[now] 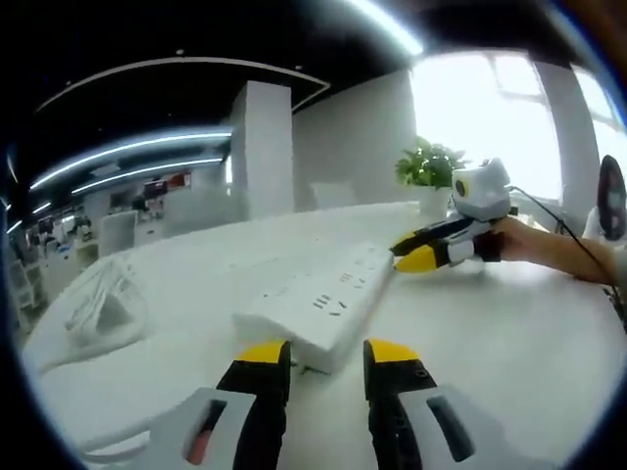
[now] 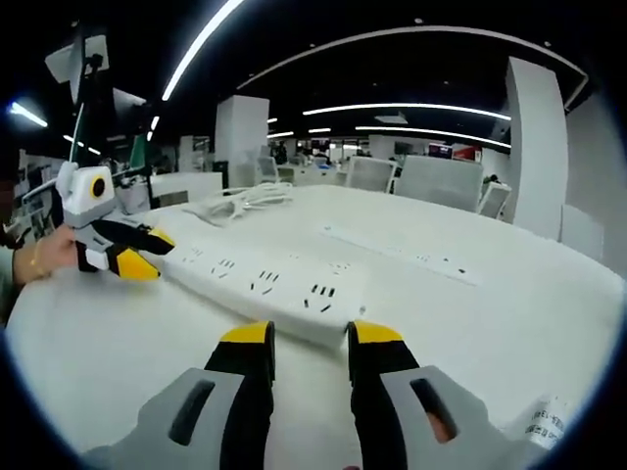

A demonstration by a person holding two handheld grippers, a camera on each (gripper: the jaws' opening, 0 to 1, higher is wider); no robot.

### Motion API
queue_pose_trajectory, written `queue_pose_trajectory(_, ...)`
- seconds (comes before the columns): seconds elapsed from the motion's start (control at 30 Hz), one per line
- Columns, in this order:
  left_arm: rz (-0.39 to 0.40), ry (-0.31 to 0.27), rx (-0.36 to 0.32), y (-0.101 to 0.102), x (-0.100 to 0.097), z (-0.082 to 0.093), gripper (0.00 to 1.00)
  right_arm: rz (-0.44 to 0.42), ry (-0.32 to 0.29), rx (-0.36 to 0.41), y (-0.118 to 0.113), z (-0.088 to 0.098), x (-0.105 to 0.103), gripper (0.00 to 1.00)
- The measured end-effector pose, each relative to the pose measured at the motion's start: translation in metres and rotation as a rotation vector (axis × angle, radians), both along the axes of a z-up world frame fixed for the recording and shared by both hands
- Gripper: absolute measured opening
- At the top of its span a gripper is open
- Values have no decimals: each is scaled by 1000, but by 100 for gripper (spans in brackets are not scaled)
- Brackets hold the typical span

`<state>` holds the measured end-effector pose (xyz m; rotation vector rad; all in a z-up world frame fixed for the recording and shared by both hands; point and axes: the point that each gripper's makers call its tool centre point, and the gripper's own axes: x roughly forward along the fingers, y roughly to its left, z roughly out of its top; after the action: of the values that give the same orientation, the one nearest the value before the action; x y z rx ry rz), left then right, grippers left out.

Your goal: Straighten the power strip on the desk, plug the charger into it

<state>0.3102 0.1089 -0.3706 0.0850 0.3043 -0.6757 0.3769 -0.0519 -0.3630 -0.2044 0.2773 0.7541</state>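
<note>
Long white plastic power strip [image 1: 318, 299] flat on white desk [image 1: 509, 343], long axis slanting away from left gripper [image 1: 328, 357] – jaws parted, empty, at near end; right gripper [image 2: 309, 338] likewise parted, empty, at opposite end – both equally close

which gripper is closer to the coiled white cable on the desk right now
Left. The left gripper sits at the power strip end nearest the coiled white cable; the right gripper sits at the opposite end.
</note>
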Motion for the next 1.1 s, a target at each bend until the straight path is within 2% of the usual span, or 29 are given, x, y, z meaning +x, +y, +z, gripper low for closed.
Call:
queue_pose_trajectory(0.1, -14, -8, 15, 3, -1, 0, 29, 4, -9, -18, 1, 0, -3, 29)
queue_pose_trajectory(0.4, -44, 8, -1, 8, -13, 0, 27, 21, 0, -24, 1, 1, -19, 28)
queue_pose_trajectory(0.83, -62, 28, 49, 6, -29, 0, 27, 7, 26, -65, 0, 1, -43, 28)
queue_pose_trajectory(0.97, -72, 47, 14, 8, -32, 1, 27, -1, 31, -56, -2, 1, -48, 27)
queue_pose_trajectory(1.1, -87, 37, 34, 8, -39, 0, 25, 10, 21, -67, -2, 0, -56, 27)
